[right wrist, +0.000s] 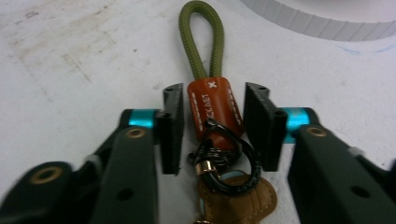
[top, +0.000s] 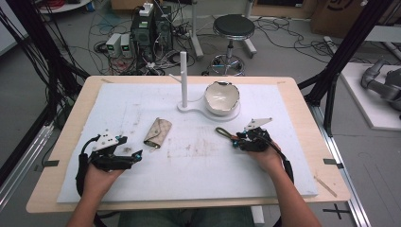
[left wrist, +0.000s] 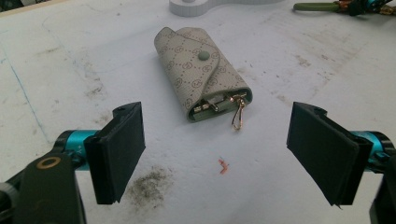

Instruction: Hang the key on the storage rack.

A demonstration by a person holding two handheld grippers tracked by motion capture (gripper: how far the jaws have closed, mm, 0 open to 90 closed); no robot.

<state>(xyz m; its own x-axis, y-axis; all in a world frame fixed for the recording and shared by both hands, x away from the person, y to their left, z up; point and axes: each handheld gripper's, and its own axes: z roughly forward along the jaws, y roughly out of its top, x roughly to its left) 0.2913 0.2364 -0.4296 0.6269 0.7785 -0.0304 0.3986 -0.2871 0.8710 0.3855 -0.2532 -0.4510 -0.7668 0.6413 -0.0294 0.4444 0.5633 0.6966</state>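
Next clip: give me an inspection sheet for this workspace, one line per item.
Surface: white mat, stained, on a wooden table.
Job's things: patterned key pouch lying flat; olive-loop keychain; white peg stand; bowl on its base.
Clutter: small orange scrap.
Grippers: left gripper open; right gripper straddling the keychain, gaps both sides.
Cables: tangled on floor.
Surroundings: stool, equipment boxes.

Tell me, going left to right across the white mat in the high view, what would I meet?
Left gripper → patterned key pouch → white stand with its upright post → white bowl → right gripper, around a keychain with an olive cord loop.
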